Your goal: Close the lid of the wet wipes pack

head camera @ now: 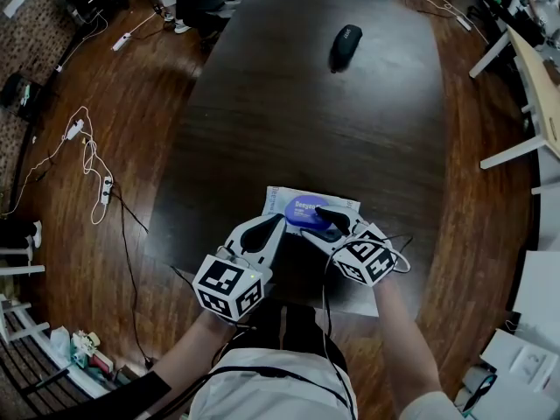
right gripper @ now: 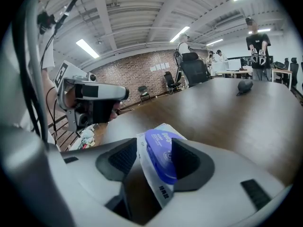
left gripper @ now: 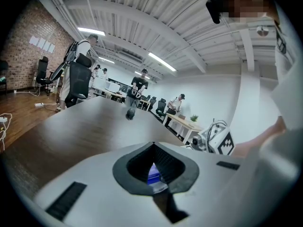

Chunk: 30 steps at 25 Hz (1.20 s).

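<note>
The wet wipes pack [head camera: 293,201] is white with a blue oval lid [head camera: 308,210] and lies near the front edge of the dark table [head camera: 306,121]. My right gripper [head camera: 331,220] is turned on its side and shut on the pack. In the right gripper view [right gripper: 154,144] one pad presses the blue lid [right gripper: 161,156] and the other backs the white wrapper [right gripper: 150,181]. My left gripper [head camera: 280,221] has its tips together at the pack's left edge. In the left gripper view [left gripper: 152,144] a sliver of the blue pack [left gripper: 154,172] shows through the hollow between the pads.
A black mouse-shaped object [head camera: 345,45] lies at the far end of the table. Cables and power strips [head camera: 96,182] trail over the wooden floor on the left. White desks [head camera: 534,86] stand to the right. Office chairs and people are in the background.
</note>
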### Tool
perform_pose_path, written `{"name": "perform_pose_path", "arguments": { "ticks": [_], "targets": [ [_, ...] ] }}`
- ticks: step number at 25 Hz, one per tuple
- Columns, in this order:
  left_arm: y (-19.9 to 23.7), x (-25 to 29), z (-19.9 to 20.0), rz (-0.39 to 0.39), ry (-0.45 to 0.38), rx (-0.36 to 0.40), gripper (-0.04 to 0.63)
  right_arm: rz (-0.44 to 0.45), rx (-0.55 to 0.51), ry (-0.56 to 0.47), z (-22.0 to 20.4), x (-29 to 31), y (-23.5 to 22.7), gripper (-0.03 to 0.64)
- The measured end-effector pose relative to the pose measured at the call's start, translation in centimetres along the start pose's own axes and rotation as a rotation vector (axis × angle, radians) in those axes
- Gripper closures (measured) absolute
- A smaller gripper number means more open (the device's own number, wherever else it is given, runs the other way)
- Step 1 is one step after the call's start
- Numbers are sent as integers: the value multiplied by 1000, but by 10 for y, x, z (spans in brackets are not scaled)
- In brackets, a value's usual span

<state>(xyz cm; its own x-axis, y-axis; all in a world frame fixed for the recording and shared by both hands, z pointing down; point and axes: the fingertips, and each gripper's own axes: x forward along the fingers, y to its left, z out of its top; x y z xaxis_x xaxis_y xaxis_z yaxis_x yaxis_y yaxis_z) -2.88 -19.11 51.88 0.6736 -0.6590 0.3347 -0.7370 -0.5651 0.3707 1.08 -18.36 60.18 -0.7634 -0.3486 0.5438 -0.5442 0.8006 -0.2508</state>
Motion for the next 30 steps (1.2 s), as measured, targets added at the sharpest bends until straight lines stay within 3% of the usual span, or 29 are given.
{"name": "perform_pose_path", "arguments": {
  "ticks": [30],
  "targets": [
    [0,-4,2,-16,-8,0,594,-22,19,153,-28,14,-2,399]
  ]
}}
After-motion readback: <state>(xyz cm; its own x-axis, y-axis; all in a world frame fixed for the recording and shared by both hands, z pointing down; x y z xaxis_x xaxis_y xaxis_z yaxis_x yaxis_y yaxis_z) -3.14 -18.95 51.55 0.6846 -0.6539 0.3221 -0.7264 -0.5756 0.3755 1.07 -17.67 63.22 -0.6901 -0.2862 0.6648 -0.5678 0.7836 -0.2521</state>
